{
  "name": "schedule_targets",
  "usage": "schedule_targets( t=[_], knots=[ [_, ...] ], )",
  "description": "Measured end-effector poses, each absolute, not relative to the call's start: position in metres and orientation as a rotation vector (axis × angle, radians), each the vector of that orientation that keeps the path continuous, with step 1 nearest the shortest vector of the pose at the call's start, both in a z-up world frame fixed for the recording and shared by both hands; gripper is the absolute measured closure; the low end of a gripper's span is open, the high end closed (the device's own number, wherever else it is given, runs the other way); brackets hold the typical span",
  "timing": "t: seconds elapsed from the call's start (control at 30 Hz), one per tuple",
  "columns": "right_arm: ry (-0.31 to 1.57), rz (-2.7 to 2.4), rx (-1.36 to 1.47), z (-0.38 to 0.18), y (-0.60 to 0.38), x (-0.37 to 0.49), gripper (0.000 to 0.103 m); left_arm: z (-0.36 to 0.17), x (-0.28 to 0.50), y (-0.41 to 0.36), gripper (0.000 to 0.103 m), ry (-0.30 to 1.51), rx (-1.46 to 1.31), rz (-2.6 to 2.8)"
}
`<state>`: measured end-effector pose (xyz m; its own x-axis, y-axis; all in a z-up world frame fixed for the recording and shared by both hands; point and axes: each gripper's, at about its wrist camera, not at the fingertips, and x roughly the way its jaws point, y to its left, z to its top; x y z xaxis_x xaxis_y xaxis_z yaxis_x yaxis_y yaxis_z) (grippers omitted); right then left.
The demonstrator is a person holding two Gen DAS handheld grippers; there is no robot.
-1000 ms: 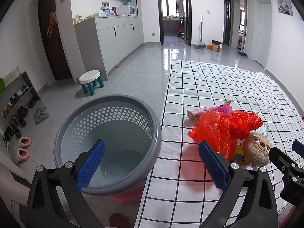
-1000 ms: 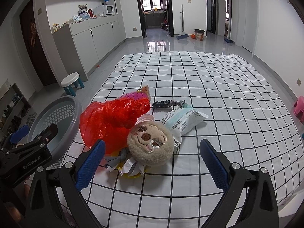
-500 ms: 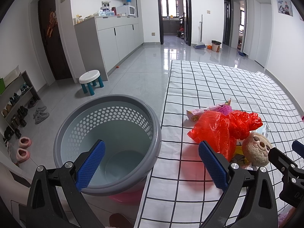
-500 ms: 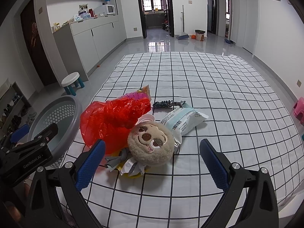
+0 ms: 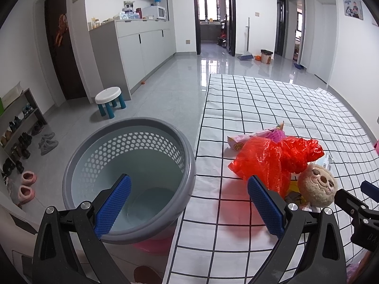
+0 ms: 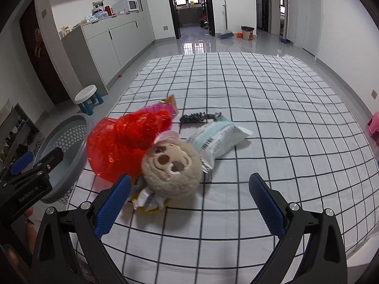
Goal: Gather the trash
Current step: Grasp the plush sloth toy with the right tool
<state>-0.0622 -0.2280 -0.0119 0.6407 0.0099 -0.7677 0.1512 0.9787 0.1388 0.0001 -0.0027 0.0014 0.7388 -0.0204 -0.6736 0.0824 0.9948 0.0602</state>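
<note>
Both grippers [image 5: 189, 203] [image 6: 188, 202] wide open, empty; trash pile with red bag [image 6: 125, 142] at 11 o'clock of right gripper, bin [image 5: 129, 177] at 9; suggest pinching bag's crumpled top, skipping plush [image 6: 171, 170].

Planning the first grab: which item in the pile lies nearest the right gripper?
The round plush toy, directly ahead of the open right gripper; the red plastic bag and white packet lie behind it.

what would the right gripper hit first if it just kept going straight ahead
Most likely the round beige plush toy head, lying just ahead between the open right gripper fingers, slightly left of centre. Depth is uncertain through the fisheye.
</note>
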Motion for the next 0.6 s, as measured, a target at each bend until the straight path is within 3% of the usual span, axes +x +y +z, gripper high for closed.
schedule_targets(
  t=[0.6],
  knots=[
    [0.976, 0.002, 0.117, -0.034, -0.216, -0.019, 0.008, -0.008, 0.007, -0.002, 0.006, 0.769, 0.091, -0.052]
  ],
)
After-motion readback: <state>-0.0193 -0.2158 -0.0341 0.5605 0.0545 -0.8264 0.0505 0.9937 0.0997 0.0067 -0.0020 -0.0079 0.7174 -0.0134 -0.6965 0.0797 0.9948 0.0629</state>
